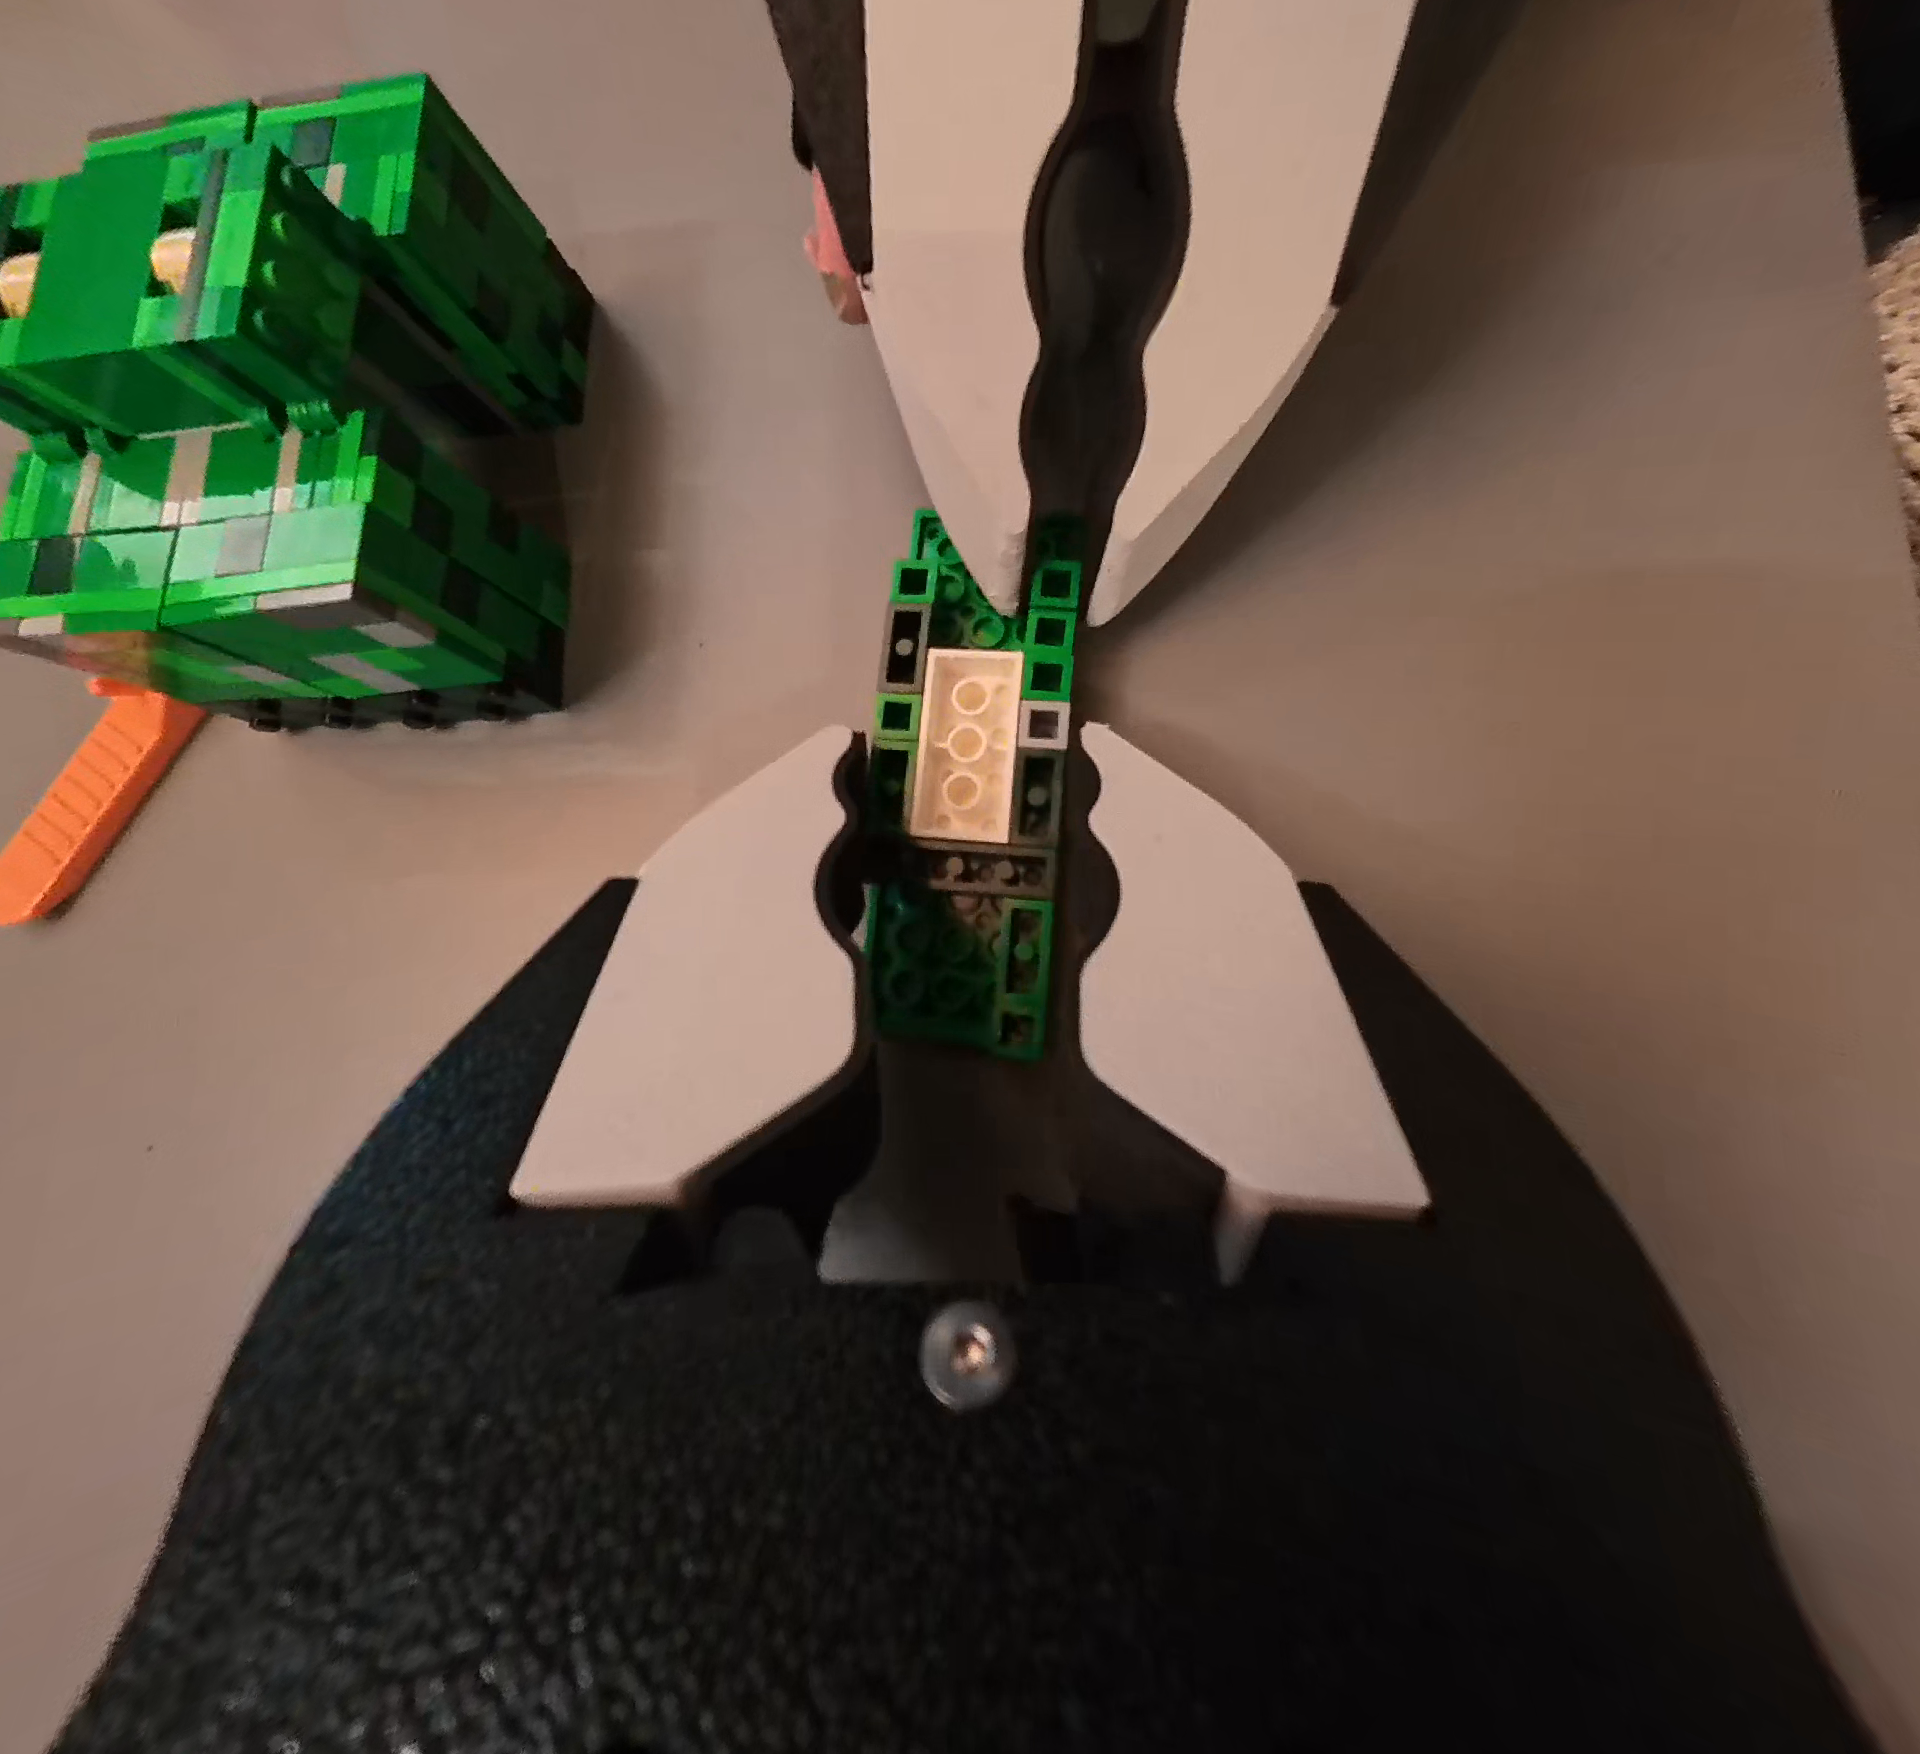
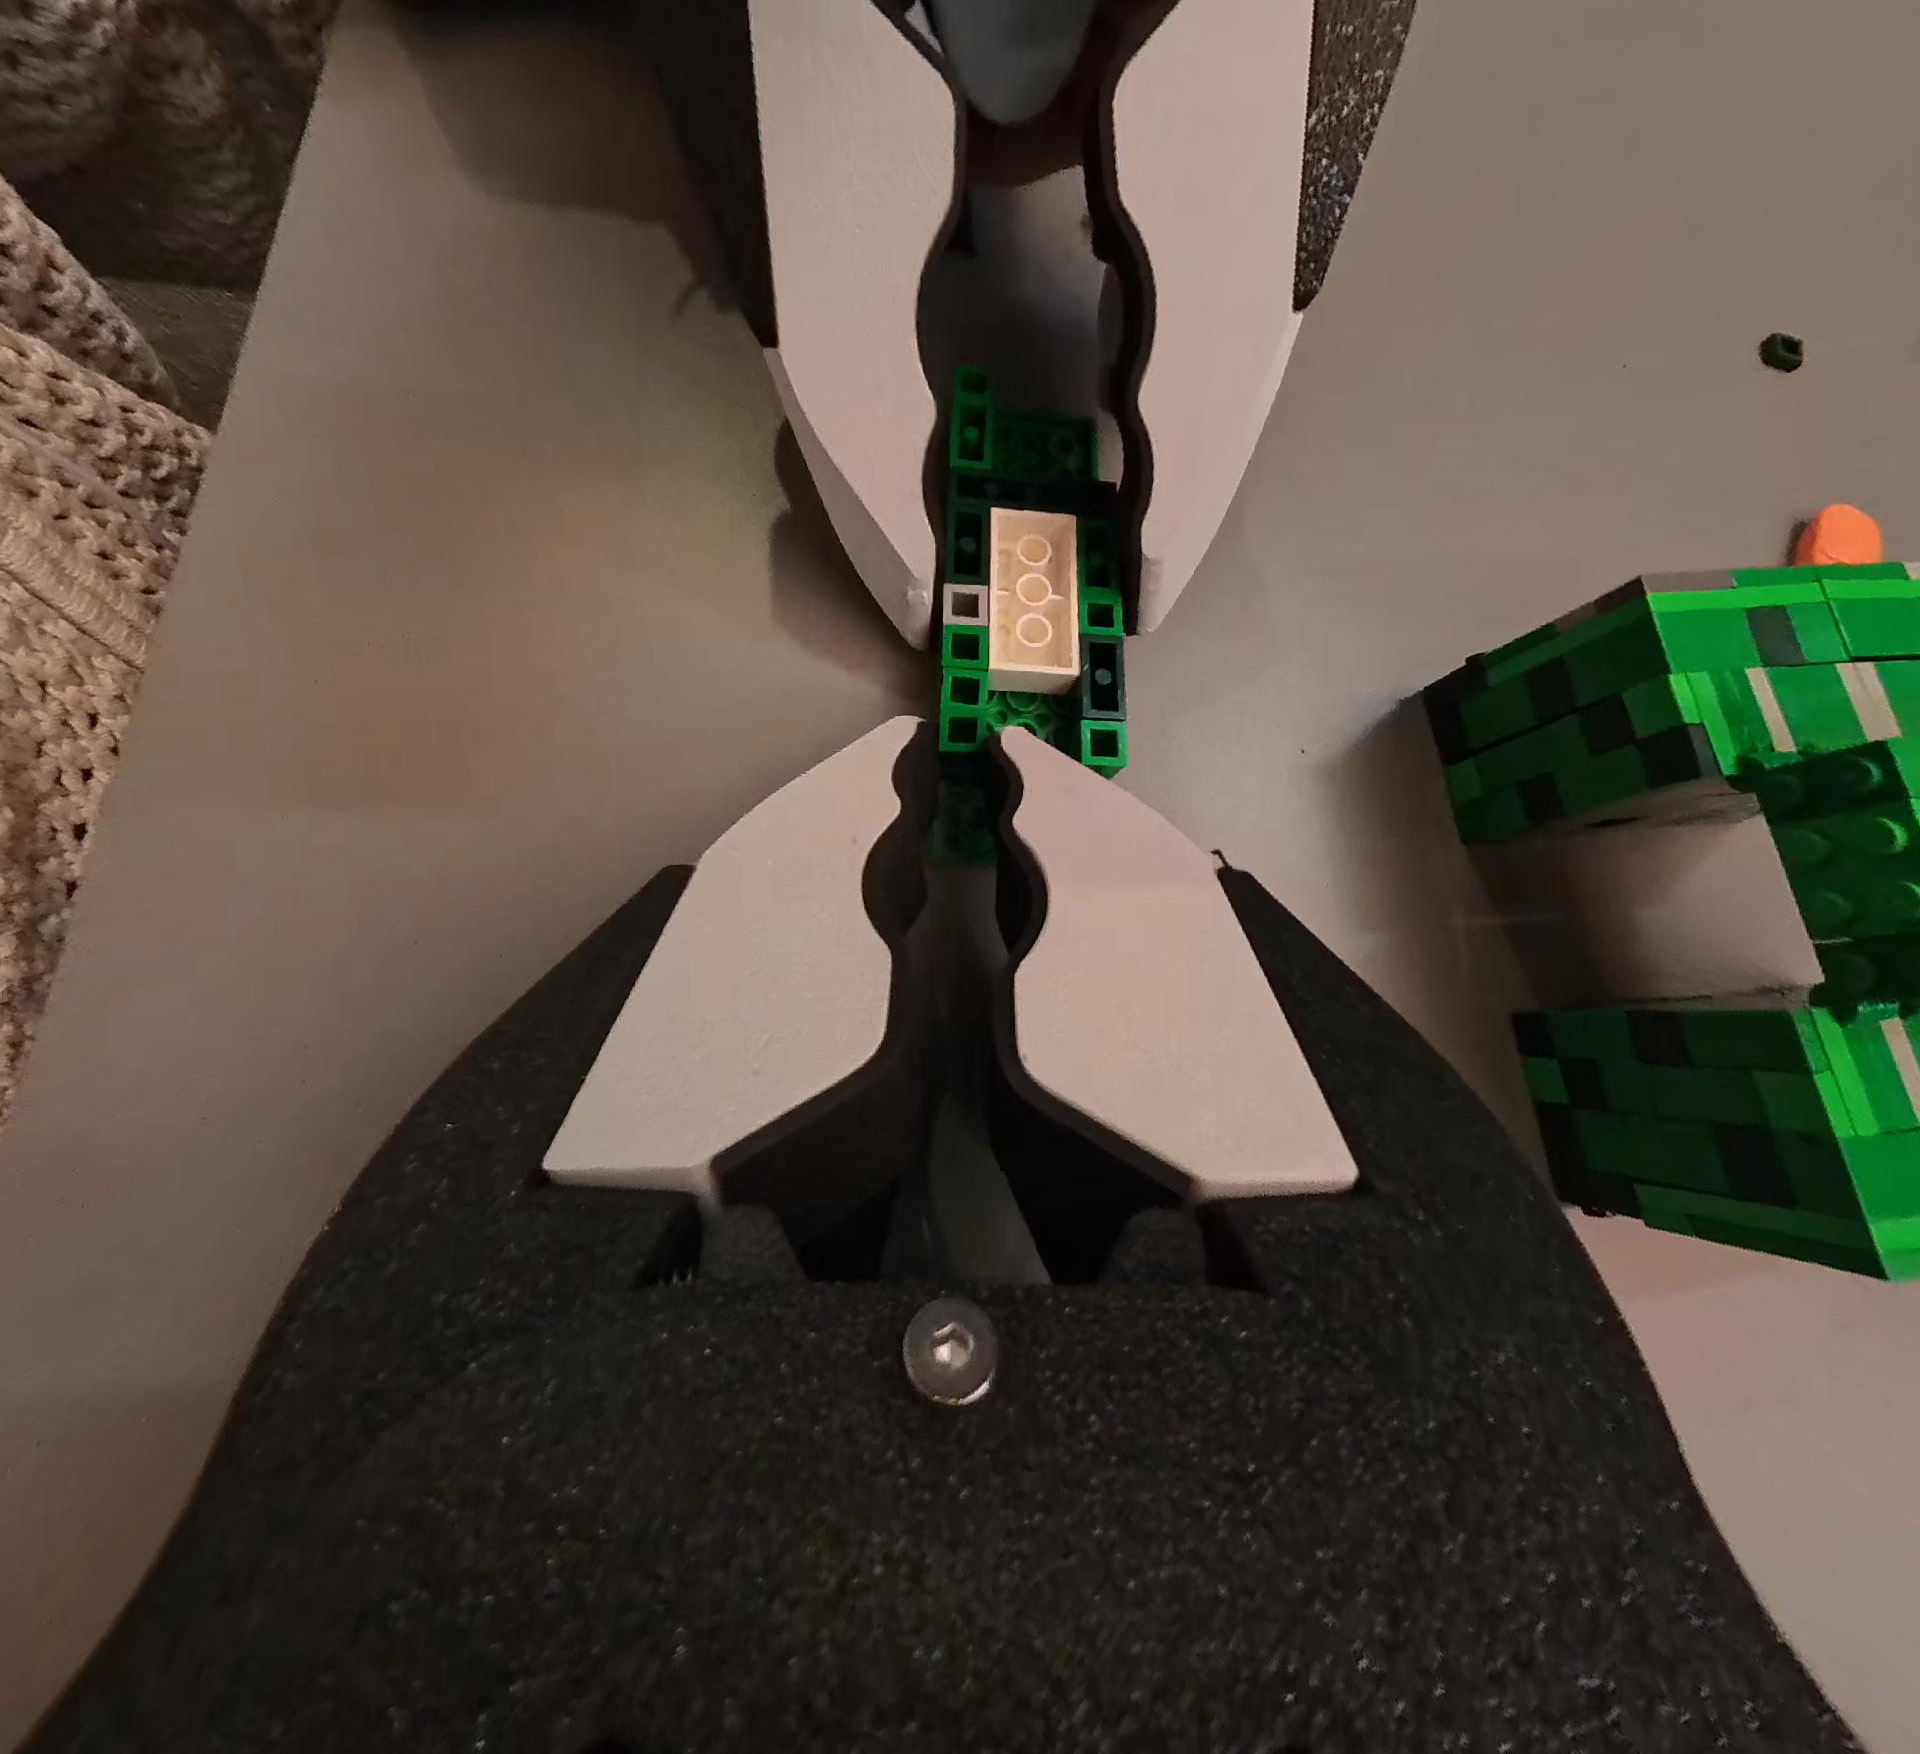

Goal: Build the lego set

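On the grey table [image 1: 1455,769], a large green pixel-patterned brick model [image 1: 281,416] stands well to the left of my left gripper [image 1: 966,738], with an orange flat plastic tool [image 1: 94,800] beside its near corner and a knitted beige cloth [image 2: 83,354] past the table edge. Nothing lies between the grippers except the workpiece. My left gripper is closed on the near end of the narrow green brick assembly with a white brick [image 1: 971,748] on it. My right gripper [image 2: 961,738] reaches in from the opposite side, jaws nearly together, pinching the other end.
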Available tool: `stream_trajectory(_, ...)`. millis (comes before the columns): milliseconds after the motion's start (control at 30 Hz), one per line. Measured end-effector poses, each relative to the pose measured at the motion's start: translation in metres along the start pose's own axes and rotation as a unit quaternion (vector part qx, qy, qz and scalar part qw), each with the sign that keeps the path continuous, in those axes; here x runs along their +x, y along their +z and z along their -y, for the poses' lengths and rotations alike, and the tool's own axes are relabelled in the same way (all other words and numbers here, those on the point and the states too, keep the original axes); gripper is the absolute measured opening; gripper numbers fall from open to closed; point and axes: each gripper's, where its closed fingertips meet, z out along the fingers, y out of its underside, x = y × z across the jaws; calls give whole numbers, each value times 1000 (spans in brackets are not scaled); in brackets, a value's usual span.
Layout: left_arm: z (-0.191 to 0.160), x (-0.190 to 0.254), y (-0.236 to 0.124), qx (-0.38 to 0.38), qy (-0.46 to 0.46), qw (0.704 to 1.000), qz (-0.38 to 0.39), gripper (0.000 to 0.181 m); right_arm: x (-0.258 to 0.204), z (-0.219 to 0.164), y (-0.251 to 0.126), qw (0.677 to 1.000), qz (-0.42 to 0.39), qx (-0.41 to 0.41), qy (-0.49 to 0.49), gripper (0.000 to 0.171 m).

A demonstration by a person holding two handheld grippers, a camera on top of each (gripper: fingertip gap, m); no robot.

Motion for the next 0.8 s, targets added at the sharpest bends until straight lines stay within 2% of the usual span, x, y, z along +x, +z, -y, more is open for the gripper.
stream_trajectory(267,0,1,0,0,2,1000,-3,35,0,1,0,999,-23,-5,-24,8)
stream_trajectory(567,0,3,0,3,-4,1000,-13,35,-1,0,-1,999,-31,-7,-33,15)
stream_trajectory(800,1,2,0,4,-18,1000,-15,35,-1,-5,-9,995,-70,-20,-72,21)
